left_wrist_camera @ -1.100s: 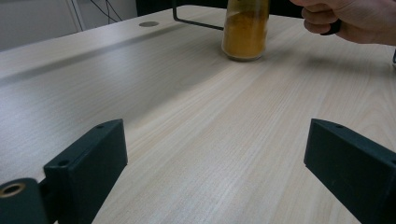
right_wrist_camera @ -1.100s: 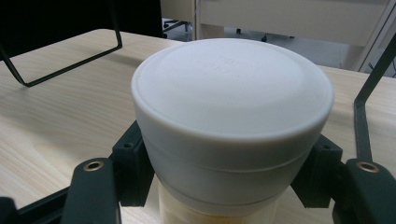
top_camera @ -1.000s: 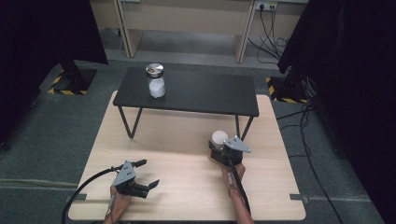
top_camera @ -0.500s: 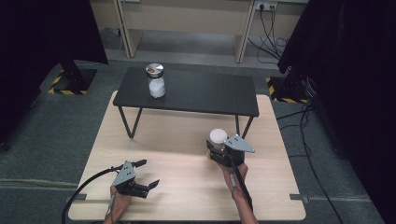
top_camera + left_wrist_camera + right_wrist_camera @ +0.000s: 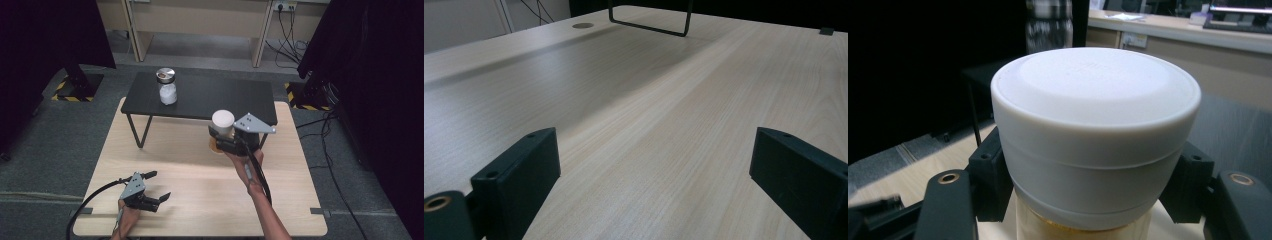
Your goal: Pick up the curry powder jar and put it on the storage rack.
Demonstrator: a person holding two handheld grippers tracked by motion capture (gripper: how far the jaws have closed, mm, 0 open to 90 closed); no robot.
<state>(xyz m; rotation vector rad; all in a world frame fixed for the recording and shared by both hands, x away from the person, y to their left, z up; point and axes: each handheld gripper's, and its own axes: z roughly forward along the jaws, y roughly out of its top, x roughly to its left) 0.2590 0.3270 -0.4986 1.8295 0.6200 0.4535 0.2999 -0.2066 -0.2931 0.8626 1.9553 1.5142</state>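
While right claw [image 5: 221, 141] clamps the white-lidded jar [image 5: 222, 131], salt-filled jar [image 5: 167, 86] stands apart

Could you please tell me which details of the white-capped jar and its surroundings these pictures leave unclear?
- Jar contents: in the right gripper view the white cap and the jaws cover most of the body, and the bottom edge cuts it off.
- Jar body in the high view: too small, partly behind the right gripper.
- Contents of the far jar on the black table: too small.
- Left gripper body: beyond the left gripper view's bottom edge.
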